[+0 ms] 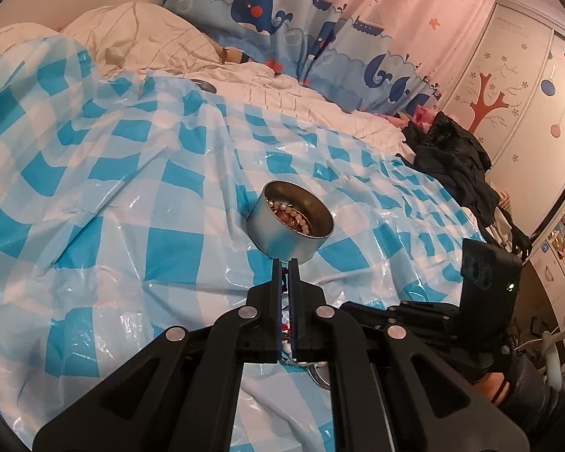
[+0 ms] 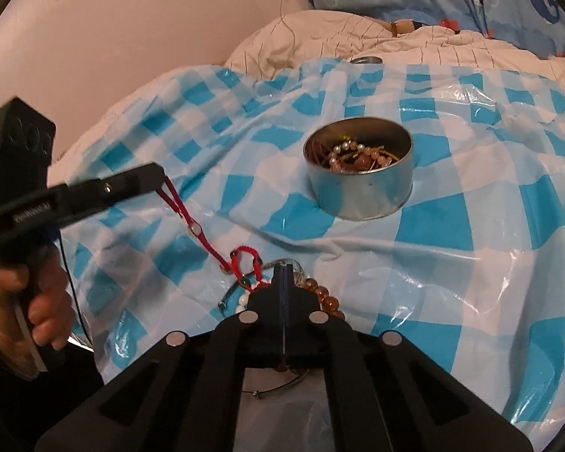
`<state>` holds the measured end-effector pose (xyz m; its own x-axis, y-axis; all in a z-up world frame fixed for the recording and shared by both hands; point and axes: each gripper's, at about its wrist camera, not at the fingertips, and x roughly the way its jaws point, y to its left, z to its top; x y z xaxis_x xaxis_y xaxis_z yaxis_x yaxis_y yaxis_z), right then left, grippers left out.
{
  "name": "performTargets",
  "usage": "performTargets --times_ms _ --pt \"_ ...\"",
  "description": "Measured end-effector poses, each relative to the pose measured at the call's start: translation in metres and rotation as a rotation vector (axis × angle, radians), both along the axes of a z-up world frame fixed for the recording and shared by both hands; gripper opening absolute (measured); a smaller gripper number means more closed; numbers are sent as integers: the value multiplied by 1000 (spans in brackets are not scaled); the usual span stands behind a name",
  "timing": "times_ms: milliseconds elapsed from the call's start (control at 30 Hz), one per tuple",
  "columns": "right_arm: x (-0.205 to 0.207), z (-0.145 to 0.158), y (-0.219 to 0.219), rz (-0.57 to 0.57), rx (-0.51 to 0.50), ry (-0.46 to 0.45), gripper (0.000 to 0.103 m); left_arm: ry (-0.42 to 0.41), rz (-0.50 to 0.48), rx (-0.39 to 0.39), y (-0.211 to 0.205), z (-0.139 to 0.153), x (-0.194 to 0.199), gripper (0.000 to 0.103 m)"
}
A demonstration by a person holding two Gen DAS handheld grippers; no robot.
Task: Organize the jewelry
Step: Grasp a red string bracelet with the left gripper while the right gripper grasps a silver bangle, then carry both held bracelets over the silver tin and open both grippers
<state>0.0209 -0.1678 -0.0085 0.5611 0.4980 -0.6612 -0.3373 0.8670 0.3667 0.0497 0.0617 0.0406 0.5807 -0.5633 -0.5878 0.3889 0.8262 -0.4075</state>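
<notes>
Far left in the right wrist view: a hand point(image 2: 30, 301) wrapped round the grip of the left gripper point(image 2: 161, 177), reaching in level from the side, tongs clamped on the end of a red cord bracelet point(image 2: 203, 237). Cord stretched taut, slanting down to a knotted loop on the checked plastic sheet point(image 2: 452, 233). Mid-lift, then: one piece being drawn clear of the small heap.

Centre, low: the right gripper point(image 2: 284, 271) angled down over that heap, tongs pressed together with no gap. Amber bead bracelet point(image 2: 326, 299) just beside its right side, a thin metal bangle point(image 2: 229, 295) to its left; possibly pinching something at the tip, but hidden by the fingers, so hard to say.

Further right and beyond: the round metal tin point(image 2: 359, 184), upright, already holding pearls and chains, well apart from the heap.

Next move, by judgement: raise the cord fully free of the beads, carry it over the tin's rim, release inside. Snagging on the bangle the likely trouble.
</notes>
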Motion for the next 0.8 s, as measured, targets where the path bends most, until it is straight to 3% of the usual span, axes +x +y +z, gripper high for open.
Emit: performTargets --times_ms 167,200,233,267,300,467,533,667,800 --pt "9 -14 1 -3 17 101 2 4 -1 4 1 0 1 2" --pt "9 -16 0 -14 24 114 11 5 0 6 0 -1 2 2" --pt "10 -16 -1 -28 31 120 44 6 0 6 -1 -2 2 2" --pt "10 -16 -3 -43 42 115 58 5 -1 7 0 -2 2 2" --pt "10 -16 -4 -53 49 109 61 6 1 7 0 -2 2 2" --pt "11 -18 11 -10 24 112 54 7 2 5 -1 -2 2 2" --pt "12 -20 18 1 -4 113 33 7 2 6 -1 -2 2 2" --pt "10 -17 24 32 -33 76 7 5 6 2 1 -1 2 2" --pt "2 -3 21 42 -23 16 4 -4 23 -5 5 2 -1 2"
